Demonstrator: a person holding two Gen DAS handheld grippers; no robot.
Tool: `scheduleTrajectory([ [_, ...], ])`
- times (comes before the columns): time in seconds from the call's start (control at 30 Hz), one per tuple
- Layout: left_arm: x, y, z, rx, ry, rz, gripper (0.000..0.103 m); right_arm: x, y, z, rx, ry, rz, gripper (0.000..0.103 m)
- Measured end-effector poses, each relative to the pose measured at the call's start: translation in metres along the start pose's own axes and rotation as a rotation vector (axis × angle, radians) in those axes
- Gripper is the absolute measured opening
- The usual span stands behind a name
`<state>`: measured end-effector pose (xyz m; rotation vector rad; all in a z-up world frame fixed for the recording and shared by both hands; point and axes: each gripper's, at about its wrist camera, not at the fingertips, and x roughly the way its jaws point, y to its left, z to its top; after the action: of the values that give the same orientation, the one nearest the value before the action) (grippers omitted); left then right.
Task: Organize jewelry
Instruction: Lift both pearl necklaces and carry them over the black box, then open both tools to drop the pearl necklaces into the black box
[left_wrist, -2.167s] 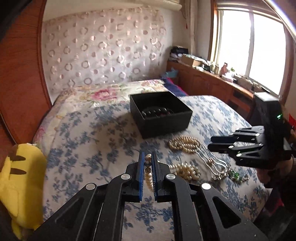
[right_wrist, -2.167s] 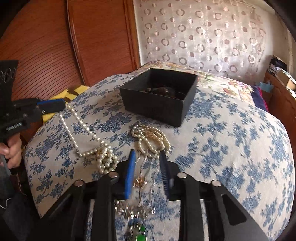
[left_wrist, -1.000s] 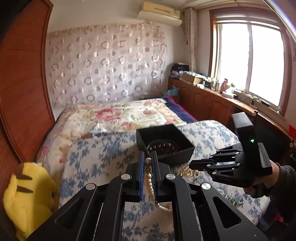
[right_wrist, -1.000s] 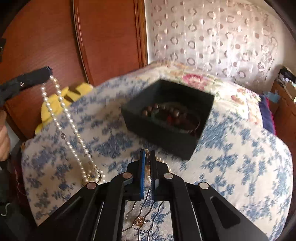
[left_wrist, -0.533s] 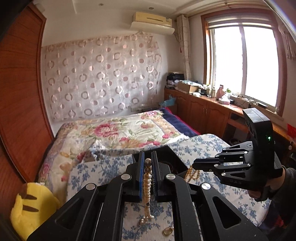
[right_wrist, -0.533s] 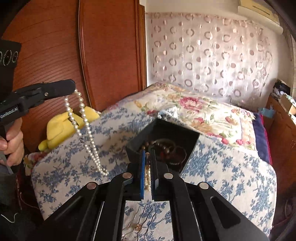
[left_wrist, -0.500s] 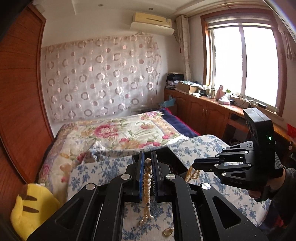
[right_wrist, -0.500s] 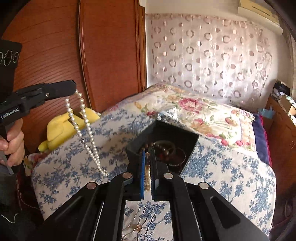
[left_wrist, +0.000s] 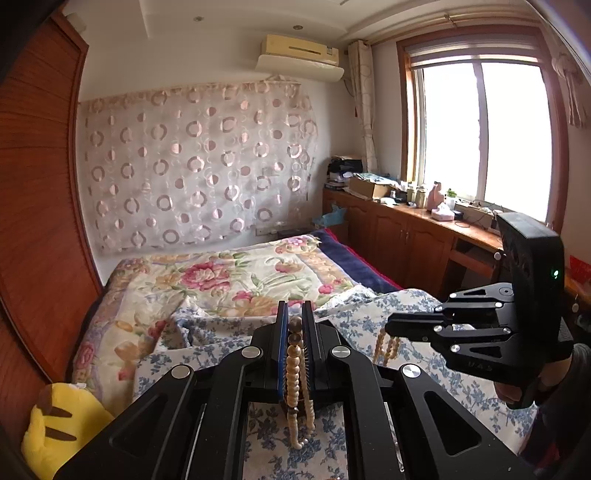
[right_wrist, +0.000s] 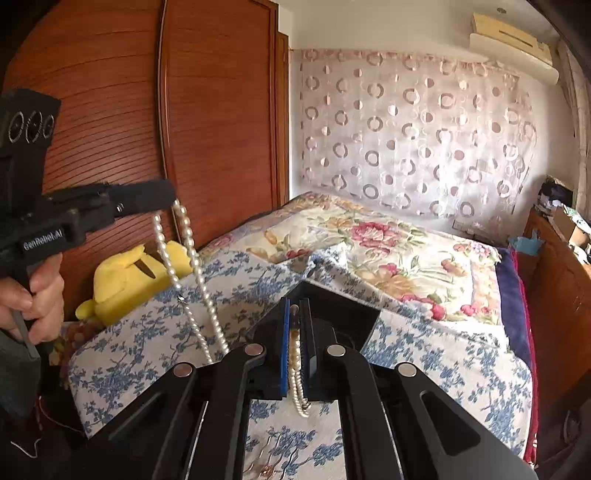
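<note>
My left gripper (left_wrist: 294, 325) is shut on a long white pearl necklace (left_wrist: 293, 373), which hangs down from it above the bed; it also shows in the right wrist view (right_wrist: 186, 266) dangling from the left gripper (right_wrist: 168, 195). My right gripper (right_wrist: 294, 325) is shut on a second cream pearl strand (right_wrist: 297, 384), also seen in the left wrist view (left_wrist: 384, 345) under the right gripper (left_wrist: 391, 326). The black jewelry box (right_wrist: 332, 306) lies on the bed just behind my right fingers, mostly hidden.
Blue floral bedspread (right_wrist: 461, 373) covers the near bed, a floral quilt (left_wrist: 229, 273) beyond. A yellow plush toy (right_wrist: 125, 277) sits at the bed's left edge by the wooden wardrobe (right_wrist: 110, 110). A wooden counter (left_wrist: 424, 229) runs under the window. A thin chain (right_wrist: 266, 467) lies on the bedspread.
Both grippers have risen higher above the bed, each lifting its pearl strand clear. The box has dropped behind the fingers in both views.
</note>
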<state>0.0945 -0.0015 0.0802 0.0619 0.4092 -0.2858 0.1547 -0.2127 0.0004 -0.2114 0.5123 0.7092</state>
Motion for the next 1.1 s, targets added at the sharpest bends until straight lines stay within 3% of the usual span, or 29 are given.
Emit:
scheduleTrajectory([
  [0.4,0.010,0.000,0.020,0.024,-0.020,0.021,0.007,0.006,-0.025,0.037,0.000,-0.039,-0.056,0.006],
  [0.63,0.018,0.001,0.034,0.031,-0.034,0.022,0.007,0.026,-0.039,0.046,0.004,-0.018,-0.082,0.006],
  [1.1,0.037,0.002,0.044,0.011,-0.029,0.028,0.007,0.088,-0.053,0.007,0.087,0.107,-0.067,0.006],
])
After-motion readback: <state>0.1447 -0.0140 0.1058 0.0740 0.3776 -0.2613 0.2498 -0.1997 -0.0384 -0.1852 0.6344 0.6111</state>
